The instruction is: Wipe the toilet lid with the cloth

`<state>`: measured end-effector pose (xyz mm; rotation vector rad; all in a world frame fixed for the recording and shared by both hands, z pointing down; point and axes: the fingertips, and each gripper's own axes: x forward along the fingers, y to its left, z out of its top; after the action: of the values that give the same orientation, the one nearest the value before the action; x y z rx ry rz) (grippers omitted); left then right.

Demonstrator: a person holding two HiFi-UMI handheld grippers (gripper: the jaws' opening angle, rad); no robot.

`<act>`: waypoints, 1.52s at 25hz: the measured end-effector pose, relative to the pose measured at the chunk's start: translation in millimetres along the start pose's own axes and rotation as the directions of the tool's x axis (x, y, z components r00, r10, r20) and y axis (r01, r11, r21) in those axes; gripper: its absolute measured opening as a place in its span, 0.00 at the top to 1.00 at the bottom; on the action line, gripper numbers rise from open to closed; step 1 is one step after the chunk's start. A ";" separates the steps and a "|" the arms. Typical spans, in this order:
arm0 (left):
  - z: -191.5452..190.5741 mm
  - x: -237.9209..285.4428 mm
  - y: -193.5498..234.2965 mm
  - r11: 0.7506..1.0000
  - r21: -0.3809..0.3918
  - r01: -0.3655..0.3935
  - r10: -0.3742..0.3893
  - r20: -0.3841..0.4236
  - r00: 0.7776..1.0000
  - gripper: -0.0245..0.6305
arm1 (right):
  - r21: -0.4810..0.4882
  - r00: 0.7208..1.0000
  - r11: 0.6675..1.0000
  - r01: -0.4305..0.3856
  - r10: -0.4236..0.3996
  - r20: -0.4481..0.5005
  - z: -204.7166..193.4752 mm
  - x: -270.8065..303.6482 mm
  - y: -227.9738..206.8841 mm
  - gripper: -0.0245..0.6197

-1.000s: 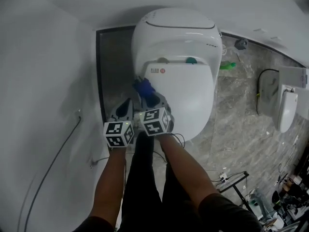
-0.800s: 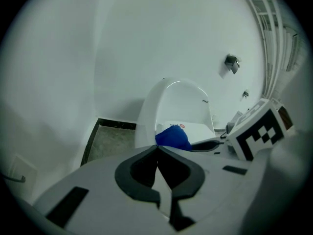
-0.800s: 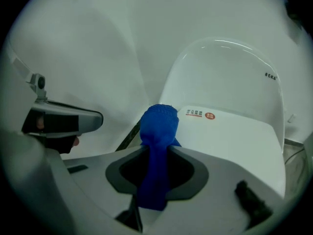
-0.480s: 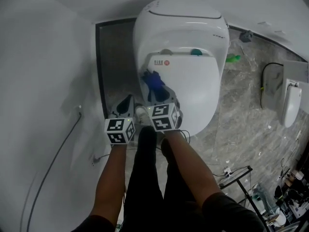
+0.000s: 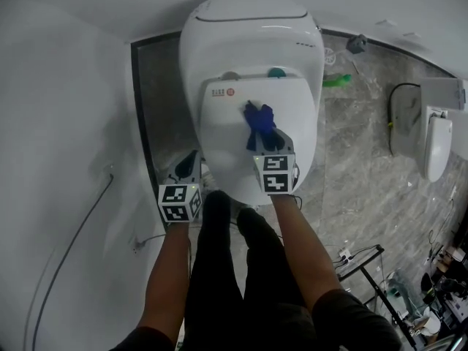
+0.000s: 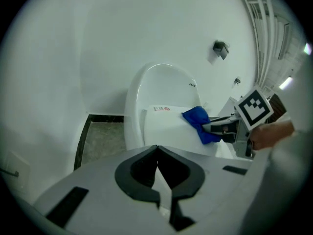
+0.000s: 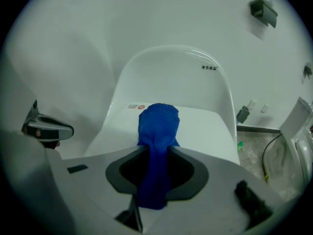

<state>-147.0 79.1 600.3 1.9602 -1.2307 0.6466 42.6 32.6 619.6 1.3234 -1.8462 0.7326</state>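
A white toilet stands below me with its lid (image 5: 227,134) down. A blue cloth (image 5: 260,123) lies pressed on the lid's middle, and my right gripper (image 5: 265,139) is shut on it. In the right gripper view the blue cloth (image 7: 157,131) runs between the jaws and spreads onto the lid (image 7: 205,126). My left gripper (image 5: 191,161) hangs off the lid's left front edge, shut and holding nothing. The left gripper view shows its jaws (image 6: 157,153) touching, with the cloth (image 6: 200,122) and the lid (image 6: 168,126) beyond.
A white wall curves along the left with a cable (image 5: 69,247) on it. Grey marble floor (image 5: 358,159) lies right of the toilet, with a green item (image 5: 338,80), a white appliance (image 5: 436,148) and a wire rack (image 5: 358,265). The person's legs stand before the bowl.
My right gripper has slid the cloth from the lid's left edge to its middle, toward the right. The left gripper has sunk slightly beside the bowl.
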 end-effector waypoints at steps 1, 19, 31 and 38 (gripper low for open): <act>-1.4 -0.9 1.5 1.000 0.001 -0.004 0.004 -0.005 1.000 0.95 | 0.003 1.000 1.000 0.008 -0.008 0.002 -2.6 -2.6 -10.8 0.81; -4.1 -1.5 -32.4 0.999 -0.052 -0.006 0.008 0.036 0.999 0.95 | 0.086 0.972 0.968 0.236 -0.235 -0.016 -62.2 -30.9 -156.2 0.82; -28.1 -28.1 -25.2 0.997 -0.070 -0.042 0.045 0.044 0.998 0.95 | -0.049 0.990 0.995 0.087 -0.081 0.113 -31.0 -59.3 -33.5 0.81; -34.7 -42.8 -22.8 0.994 -0.098 -0.057 0.063 0.056 0.996 0.95 | -0.126 0.983 0.977 -0.172 0.178 0.045 -34.8 -36.2 118.7 0.81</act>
<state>-145.5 136.2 583.3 1.8804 -1.3366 0.5527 -55.0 115.6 605.8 1.1241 -2.0378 0.6672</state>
